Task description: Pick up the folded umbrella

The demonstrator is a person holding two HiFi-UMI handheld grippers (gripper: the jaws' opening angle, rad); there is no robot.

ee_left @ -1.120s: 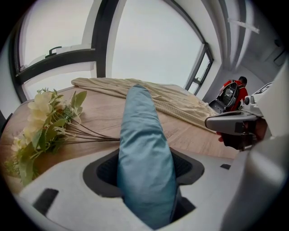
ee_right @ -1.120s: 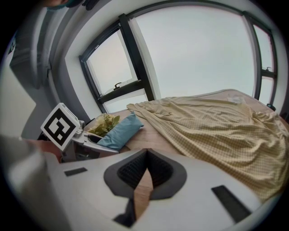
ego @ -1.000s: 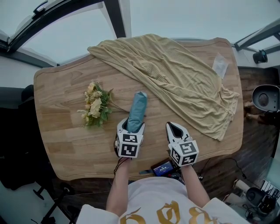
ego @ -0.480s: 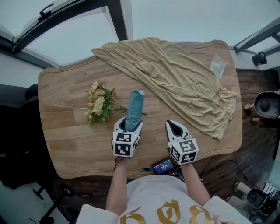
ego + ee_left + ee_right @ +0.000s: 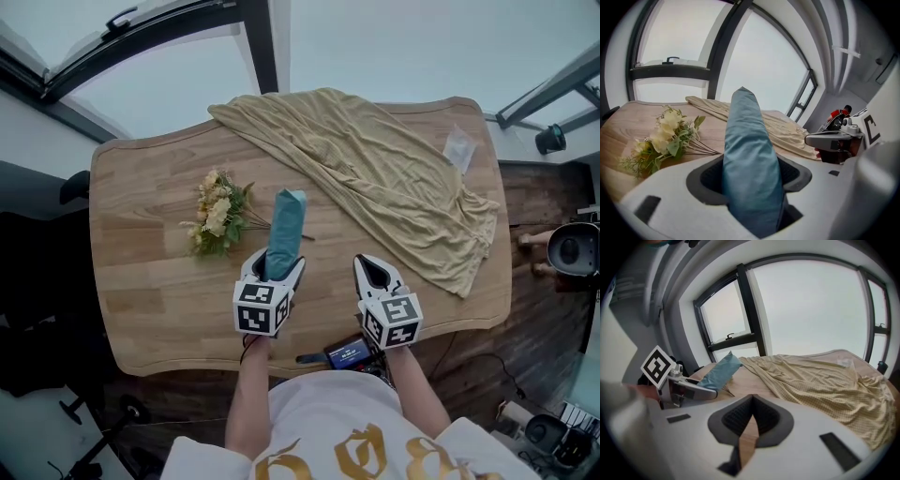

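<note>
The left tool (image 5: pixel 273 271) clamps the blue folded umbrella (image 5: pixel 285 225) near the surface's (image 5: pixel 141 281) front edge; the right tool (image 5: pixel 374 271) is closed, empty.

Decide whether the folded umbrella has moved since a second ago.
Yes: the umbrella, in the left tool, has shifted left, closer to the flower bouquet.

White shirt (image 5: pixel 323 412), gold lettering (image 5: pixel 370 450)

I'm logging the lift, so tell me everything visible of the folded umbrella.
The folded umbrella is a slim teal fabric bundle, rounded at its far end. The left tongs clamp its near end, pads on both sides. It tilts upward, away from the person, above the wooden table, beside the flower bunch, apparently touching nothing else.
</note>
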